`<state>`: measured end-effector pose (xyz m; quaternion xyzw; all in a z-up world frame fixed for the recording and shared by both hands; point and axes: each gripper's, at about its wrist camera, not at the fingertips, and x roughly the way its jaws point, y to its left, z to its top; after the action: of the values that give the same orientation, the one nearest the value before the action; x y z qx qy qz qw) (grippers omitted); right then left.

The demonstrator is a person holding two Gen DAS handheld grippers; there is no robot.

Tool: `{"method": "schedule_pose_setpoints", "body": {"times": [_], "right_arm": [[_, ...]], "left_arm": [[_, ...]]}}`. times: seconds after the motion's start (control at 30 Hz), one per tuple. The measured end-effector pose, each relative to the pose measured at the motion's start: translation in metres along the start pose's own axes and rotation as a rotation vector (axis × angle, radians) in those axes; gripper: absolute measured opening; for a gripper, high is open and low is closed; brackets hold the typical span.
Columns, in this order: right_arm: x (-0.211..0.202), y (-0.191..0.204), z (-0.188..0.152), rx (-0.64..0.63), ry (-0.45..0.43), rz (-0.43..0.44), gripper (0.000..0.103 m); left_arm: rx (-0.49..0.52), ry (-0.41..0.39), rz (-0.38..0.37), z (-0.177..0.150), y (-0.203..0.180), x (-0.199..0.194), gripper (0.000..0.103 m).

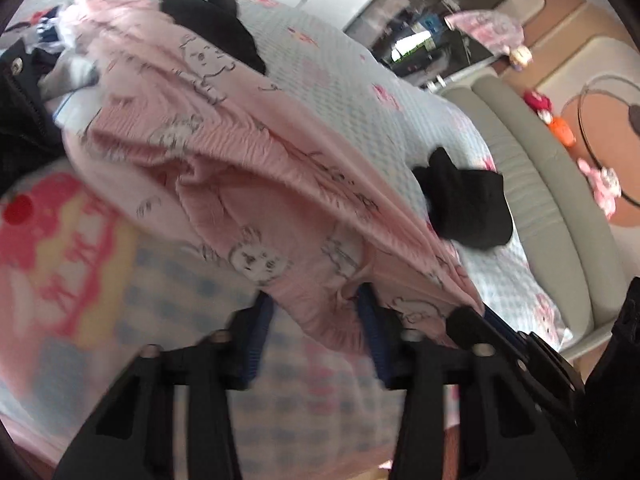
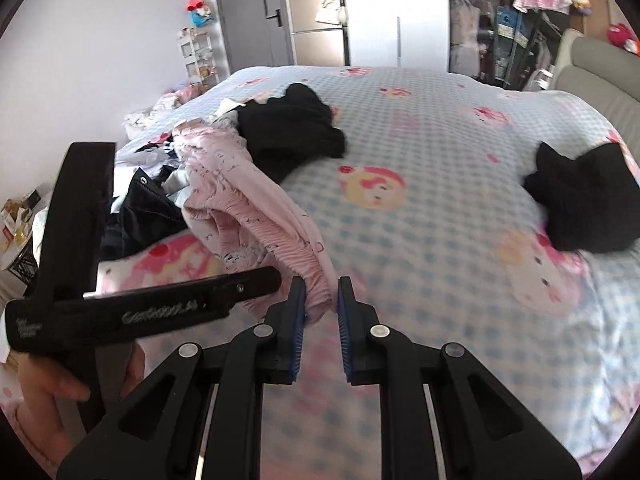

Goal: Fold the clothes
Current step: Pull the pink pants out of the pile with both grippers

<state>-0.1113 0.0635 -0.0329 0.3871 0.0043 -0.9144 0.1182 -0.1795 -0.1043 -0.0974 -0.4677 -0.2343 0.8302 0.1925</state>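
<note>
Gripping the same pink garment (image 2: 248,208), both tools work over a bed (image 2: 440,220) covered in a blue-checked cartoon sheet; at the far left of the right wrist view a bare hand (image 2: 52,396) holds the left hand-held gripper (image 1: 316,312), whose blue pads stand part-way apart with the pink hem bunched between them, though blur hides whether they press it; a heap of mixed clothes (image 2: 148,184) lies at the bed's left edge; the garment trails from that heap toward the cameras; a black garment (image 2: 292,136) lies just behind it; the right hand-held gripper (image 2: 322,300) is narrow, pinching a gathered pink edge; a second black garment (image 2: 584,196) sits well apart, far right.
</note>
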Motion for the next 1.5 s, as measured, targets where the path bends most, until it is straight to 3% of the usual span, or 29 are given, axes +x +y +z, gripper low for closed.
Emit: {"method": "schedule_pose_setpoints", "body": {"times": [0.13, 0.23, 0.27, 0.4, 0.57, 0.6, 0.67, 0.77, 0.83, 0.9, 1.07, 1.1, 1.17, 1.23, 1.3, 1.33, 1.4, 1.5], "right_arm": [[-0.020, -0.039, -0.026, 0.056, 0.030, -0.035, 0.014], [-0.036, -0.072, -0.048, 0.099, 0.047, -0.084, 0.013], [-0.041, -0.081, -0.052, 0.114, 0.047, -0.106, 0.003], [-0.067, -0.123, -0.068, 0.150, 0.043, -0.202, 0.003], [-0.067, -0.148, -0.085, 0.226, 0.110, -0.083, 0.005], [-0.060, -0.144, -0.088, 0.223, 0.133, -0.065, 0.007], [-0.045, -0.133, -0.093, 0.222, 0.172, -0.016, 0.025], [-0.021, -0.112, -0.095, 0.224, 0.199, 0.070, 0.037], [-0.005, -0.100, -0.095, 0.219, 0.216, 0.115, 0.045], [0.012, -0.090, -0.094, 0.201, 0.228, 0.085, 0.061], [0.040, -0.080, -0.084, 0.156, 0.211, -0.077, 0.063], [0.044, -0.079, -0.080, 0.150, 0.207, -0.084, 0.064], [0.058, -0.073, -0.075, 0.126, 0.230, -0.049, 0.077], [0.077, -0.065, -0.071, 0.099, 0.267, -0.005, 0.075], [0.094, -0.058, -0.068, 0.073, 0.288, 0.022, 0.042], [0.099, -0.058, -0.067, 0.061, 0.287, -0.015, 0.020], [0.103, -0.064, -0.064, 0.064, 0.264, -0.062, 0.011], [0.095, -0.081, -0.060, 0.091, 0.209, -0.150, 0.007]], "left_arm": [[0.076, 0.048, -0.007, -0.033, -0.050, 0.020, 0.017], [0.144, 0.097, -0.015, -0.062, -0.091, 0.036, 0.015], [0.163, 0.116, -0.024, -0.070, -0.106, 0.043, 0.014], [0.212, 0.147, 0.020, -0.098, -0.132, 0.064, 0.014], [0.126, 0.173, 0.048, -0.101, -0.112, 0.077, 0.014], [0.118, 0.178, 0.041, -0.102, -0.106, 0.074, 0.014], [0.123, 0.189, 0.016, -0.104, -0.098, 0.067, 0.014], [0.117, 0.160, 0.025, -0.100, -0.084, 0.055, 0.016], [0.103, 0.128, 0.060, -0.096, -0.074, 0.046, 0.028], [0.065, 0.085, 0.092, -0.089, -0.054, 0.029, 0.032], [-0.015, 0.004, 0.201, -0.070, -0.005, 0.004, 0.033], [-0.031, -0.004, 0.220, -0.066, 0.004, 0.003, 0.034], [-0.064, 0.007, 0.207, -0.058, 0.018, 0.007, 0.038], [-0.081, 0.016, 0.203, -0.052, 0.027, 0.014, 0.038], [-0.050, -0.007, 0.272, -0.046, 0.028, 0.019, 0.038], [-0.044, -0.028, 0.315, -0.041, 0.032, 0.019, 0.038], [-0.069, -0.056, 0.356, -0.032, 0.043, 0.018, 0.038], [-0.096, -0.081, 0.386, -0.021, 0.060, 0.013, 0.038]]}}
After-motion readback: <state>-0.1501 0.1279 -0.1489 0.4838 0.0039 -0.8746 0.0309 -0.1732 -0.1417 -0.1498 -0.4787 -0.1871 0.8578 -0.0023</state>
